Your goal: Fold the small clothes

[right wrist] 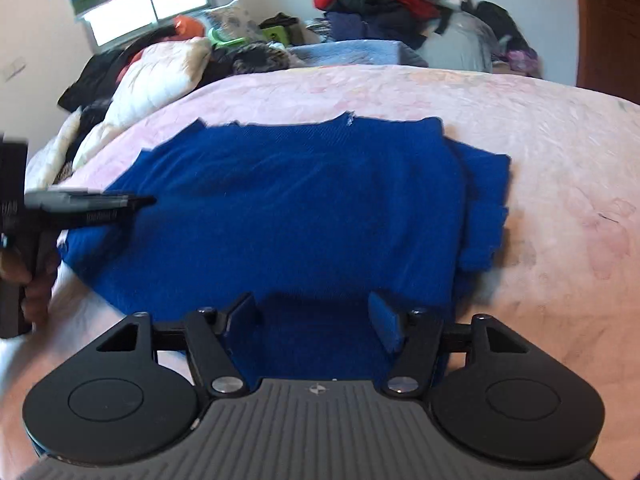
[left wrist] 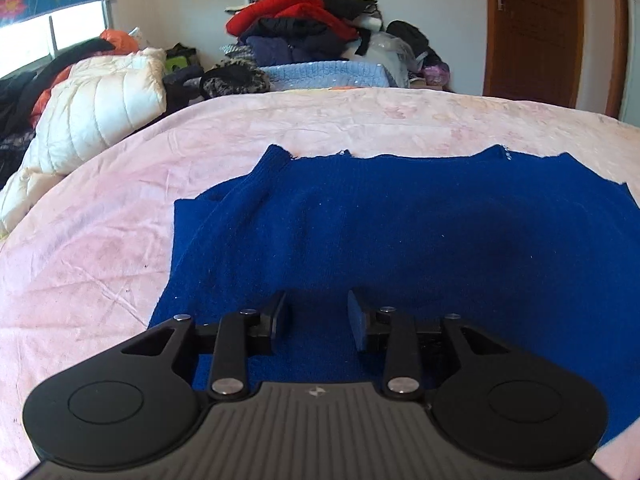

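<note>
Both grippers, left gripper [left wrist: 318, 320] and right gripper [right wrist: 314, 320], are held open, gripping nothing, over the near hem of the blue sweater [left wrist: 400, 224], whose long axis runs crosswise.

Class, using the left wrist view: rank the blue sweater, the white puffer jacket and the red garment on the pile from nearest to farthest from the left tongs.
1. Blue sweater, directly under the open left tongs.
2. White puffer jacket, far left on the bed's edge.
3. Red garment, atop the pile by the back wall.

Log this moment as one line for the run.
step: folding | sweater: flat on bed | left gripper: open over near hem | right gripper: open over near hem
</note>
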Demonstrator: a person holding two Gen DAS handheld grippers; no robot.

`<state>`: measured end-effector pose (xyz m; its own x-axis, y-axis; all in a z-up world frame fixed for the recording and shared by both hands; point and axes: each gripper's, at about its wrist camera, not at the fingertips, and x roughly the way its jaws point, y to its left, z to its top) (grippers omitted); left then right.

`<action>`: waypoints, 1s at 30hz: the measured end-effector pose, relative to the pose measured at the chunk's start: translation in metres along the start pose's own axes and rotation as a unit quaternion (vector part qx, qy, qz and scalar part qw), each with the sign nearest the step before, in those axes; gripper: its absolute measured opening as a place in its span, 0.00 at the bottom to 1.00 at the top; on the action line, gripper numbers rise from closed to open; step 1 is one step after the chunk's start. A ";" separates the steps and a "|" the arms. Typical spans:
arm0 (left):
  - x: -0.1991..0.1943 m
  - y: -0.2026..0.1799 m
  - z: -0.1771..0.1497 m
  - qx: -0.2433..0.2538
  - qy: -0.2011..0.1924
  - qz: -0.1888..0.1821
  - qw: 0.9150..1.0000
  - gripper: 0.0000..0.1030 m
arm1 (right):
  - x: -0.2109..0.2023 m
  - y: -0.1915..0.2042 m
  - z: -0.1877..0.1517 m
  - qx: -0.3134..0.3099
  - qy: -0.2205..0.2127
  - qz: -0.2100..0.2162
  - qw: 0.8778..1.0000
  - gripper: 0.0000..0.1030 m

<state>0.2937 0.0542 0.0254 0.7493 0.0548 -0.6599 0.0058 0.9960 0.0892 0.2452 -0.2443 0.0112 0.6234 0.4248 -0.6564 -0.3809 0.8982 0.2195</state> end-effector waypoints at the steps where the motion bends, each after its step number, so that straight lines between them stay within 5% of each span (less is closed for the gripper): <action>1: -0.005 0.000 0.004 -0.016 0.012 0.009 1.000 0.32 | 0.000 0.001 0.002 0.006 0.004 -0.006 1.000 0.62; 6: -0.044 0.005 -0.010 -0.034 -0.008 -0.007 0.999 0.32 | -0.026 0.024 0.011 0.004 -0.025 -0.021 0.999 0.61; 8: -0.040 0.009 -0.027 -0.039 0.022 -0.009 0.999 0.32 | -0.024 0.032 0.008 -0.005 -0.012 -0.014 1.000 0.62; 11: -0.042 0.016 -0.044 -0.040 -0.003 -0.002 0.999 0.32 | -0.009 0.031 -0.005 -0.005 0.032 -0.030 0.999 0.62; 14: -0.037 0.018 -0.046 -0.040 -0.015 0.008 0.999 0.33 | -0.009 0.030 -0.016 -0.019 0.002 -0.022 1.000 0.65; 18: -0.044 0.014 -0.038 -0.056 -0.003 0.026 0.998 0.33 | -0.008 0.037 -0.011 -0.016 0.016 -0.037 0.999 0.67; 21: -0.072 0.030 -0.048 -0.123 -0.016 0.007 0.992 0.41 | -0.032 0.040 -0.018 0.020 -0.038 -0.042 0.998 0.73; 22: -0.080 0.037 -0.053 -0.148 -0.017 0.004 0.989 0.51 | -0.040 0.039 -0.024 0.029 -0.064 -0.037 0.997 0.77; 24: -0.094 0.055 -0.067 -0.221 -0.015 0.013 0.975 0.59 | -0.050 0.036 -0.035 0.045 -0.091 -0.044 0.994 0.90; 26: -0.099 0.075 -0.081 -0.298 0.001 0.008 0.955 0.59 | -0.042 0.028 -0.042 0.062 -0.067 -0.044 0.995 0.86; 30: -0.093 0.111 -0.100 -0.451 0.023 -0.046 0.891 0.59 | -0.034 0.025 -0.056 0.058 -0.073 -0.036 0.995 0.94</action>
<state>0.1586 0.1668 0.0225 0.7447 -0.0472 -0.6657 -0.4853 0.6465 -0.5887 0.1761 -0.2422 -0.0012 0.7419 0.3629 -0.5638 -0.2554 0.9305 0.2627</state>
